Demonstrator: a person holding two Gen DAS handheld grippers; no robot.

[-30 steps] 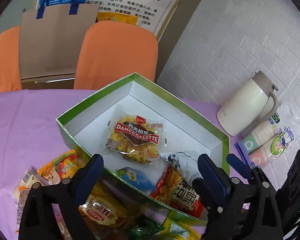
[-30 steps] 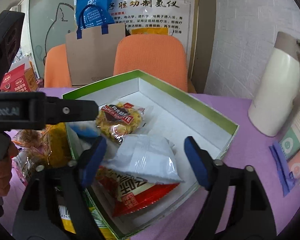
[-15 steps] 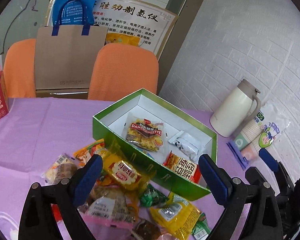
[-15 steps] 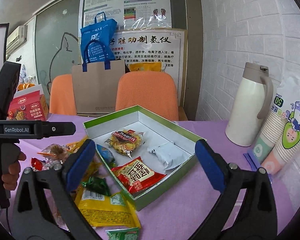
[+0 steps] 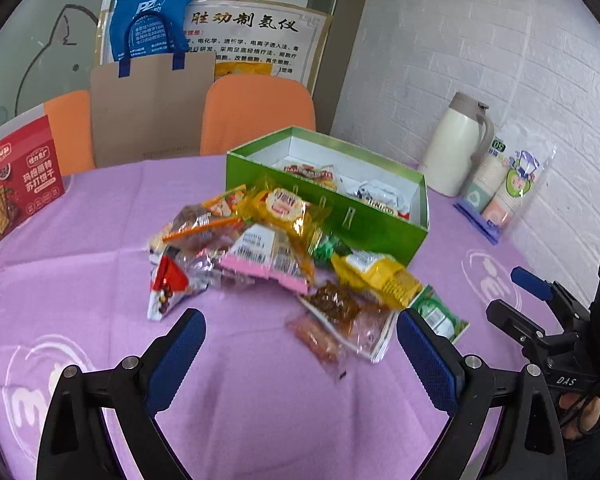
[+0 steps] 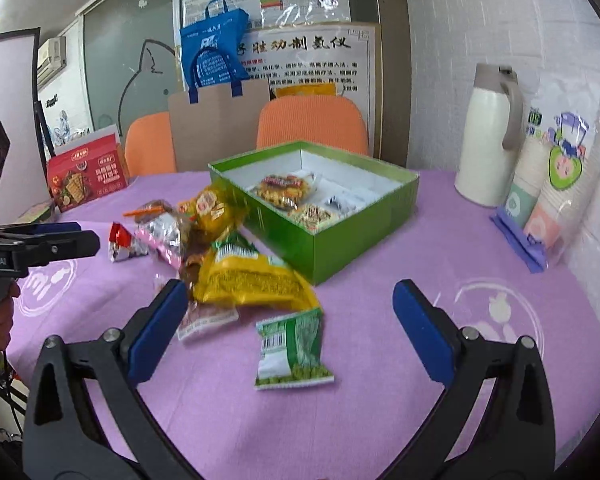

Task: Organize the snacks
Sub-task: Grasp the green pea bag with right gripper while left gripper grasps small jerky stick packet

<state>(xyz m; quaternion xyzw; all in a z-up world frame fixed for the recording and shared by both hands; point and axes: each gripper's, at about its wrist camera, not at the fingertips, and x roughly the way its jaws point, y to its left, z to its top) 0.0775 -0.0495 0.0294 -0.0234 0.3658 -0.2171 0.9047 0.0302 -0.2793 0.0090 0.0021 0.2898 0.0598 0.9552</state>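
purple tablecloth [image 6: 380,420] under both tools. right gripper [image 6: 290,330] wide open, empty — green packet [image 6: 294,350] lies between its fingers, yellow packet [image 6: 252,280] just beyond. left gripper [image 5: 300,356] also spread wide, holding nothing; snack pile [image 5: 268,248] ahead of it. farther on, green box [image 6: 340,236] with a few snacks inside — thermos [image 6: 490,140] far right.

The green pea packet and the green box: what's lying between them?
In the right wrist view, the big yellow snack bag lies between the green pea packet and the green box.
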